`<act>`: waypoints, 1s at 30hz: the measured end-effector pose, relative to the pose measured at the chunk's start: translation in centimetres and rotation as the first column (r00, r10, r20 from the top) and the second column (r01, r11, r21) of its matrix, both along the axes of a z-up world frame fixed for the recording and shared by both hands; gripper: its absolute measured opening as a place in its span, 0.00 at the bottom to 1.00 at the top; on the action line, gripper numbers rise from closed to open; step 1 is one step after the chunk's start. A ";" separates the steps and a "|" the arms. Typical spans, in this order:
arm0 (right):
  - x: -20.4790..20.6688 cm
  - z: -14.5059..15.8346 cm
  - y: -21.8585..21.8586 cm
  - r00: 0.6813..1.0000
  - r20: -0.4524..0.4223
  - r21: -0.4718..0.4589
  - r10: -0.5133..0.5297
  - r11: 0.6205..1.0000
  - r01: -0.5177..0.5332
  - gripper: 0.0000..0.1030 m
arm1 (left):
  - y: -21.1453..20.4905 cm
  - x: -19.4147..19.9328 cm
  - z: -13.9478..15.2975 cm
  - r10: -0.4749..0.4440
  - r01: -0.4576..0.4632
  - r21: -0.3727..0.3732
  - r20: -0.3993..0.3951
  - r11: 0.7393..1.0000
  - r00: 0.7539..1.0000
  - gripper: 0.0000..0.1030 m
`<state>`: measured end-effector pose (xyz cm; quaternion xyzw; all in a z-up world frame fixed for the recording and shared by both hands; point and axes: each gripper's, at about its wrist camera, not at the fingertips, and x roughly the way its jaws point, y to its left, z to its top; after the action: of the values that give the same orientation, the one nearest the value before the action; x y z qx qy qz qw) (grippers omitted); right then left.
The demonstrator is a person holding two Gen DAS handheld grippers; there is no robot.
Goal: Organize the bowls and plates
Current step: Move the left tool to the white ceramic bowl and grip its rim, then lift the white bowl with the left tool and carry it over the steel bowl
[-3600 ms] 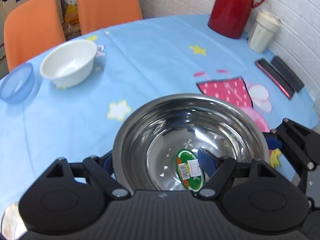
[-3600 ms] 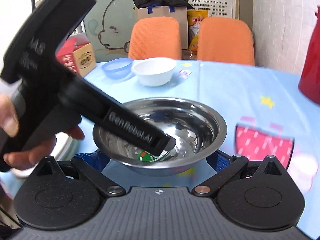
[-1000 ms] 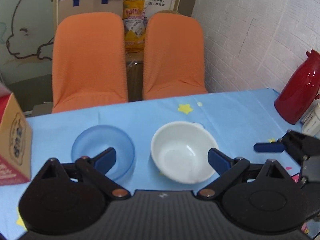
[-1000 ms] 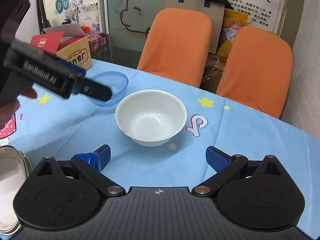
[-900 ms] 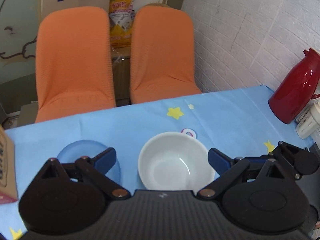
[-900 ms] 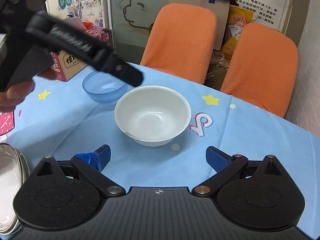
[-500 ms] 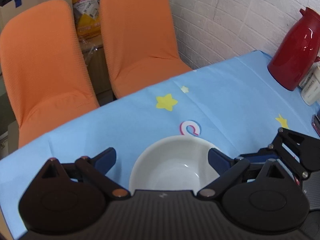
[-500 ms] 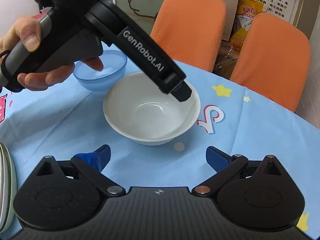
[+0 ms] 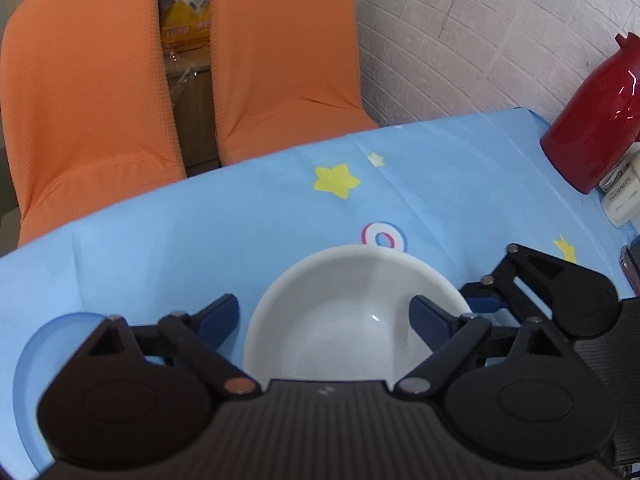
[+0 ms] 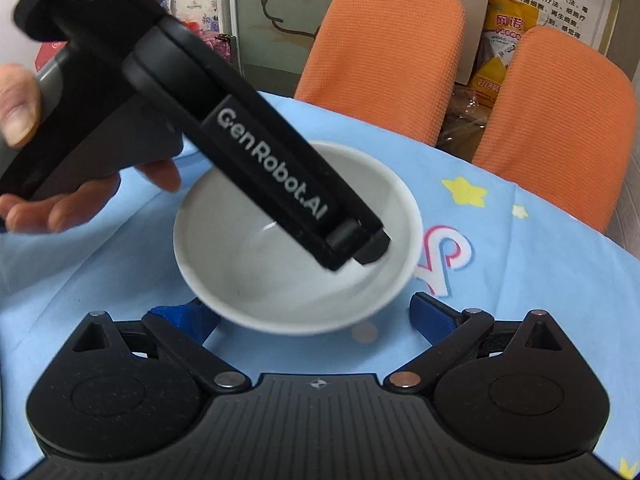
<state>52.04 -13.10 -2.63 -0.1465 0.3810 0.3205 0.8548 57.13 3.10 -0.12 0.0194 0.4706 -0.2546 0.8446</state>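
Note:
A white bowl (image 9: 352, 312) sits upright on the blue tablecloth; it also shows in the right wrist view (image 10: 280, 280). My left gripper (image 9: 324, 320) is open and reaches over the bowl, one finger inside it near the right rim and the other outside its left wall. My right gripper (image 10: 316, 316) is open and low, its fingers on either side of the bowl's near wall. A blue translucent bowl (image 9: 44, 352) sits to the left of the white one, mostly hidden behind the left gripper.
A red thermos (image 9: 592, 120) and a white cup (image 9: 620, 196) stand at the table's right. Two orange chairs (image 9: 280, 52) stand behind the table's far edge. The table (image 9: 200, 224) has a blue cloth with star prints.
Both grippers have moved closer to the white bowl. The left gripper has come down over it, with one finger now inside. The right gripper's fingers now flank its near side.

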 end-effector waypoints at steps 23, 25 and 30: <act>-0.2 1.1 -0.4 0.998 0.058 0.035 -0.031 0.999 0.029 0.82 | 0.2 -1.9 0.9 0.001 -0.002 -0.058 -0.019 0.998 1.000 0.64; -0.1 1.1 -0.6 0.998 0.045 0.048 -0.037 0.998 0.035 0.82 | 0.3 -1.9 1.0 -0.007 0.004 -0.074 -0.037 0.997 0.999 0.66; -0.5 1.1 -1.2 0.999 0.021 0.062 -0.034 0.998 0.032 0.82 | 0.3 -2.3 0.5 -0.011 0.004 -0.087 -0.081 0.996 0.997 0.66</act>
<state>51.54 -14.27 -1.53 -0.1174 0.3638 0.3162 0.8682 54.86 3.36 0.37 -0.0256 0.4929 -0.2786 0.8238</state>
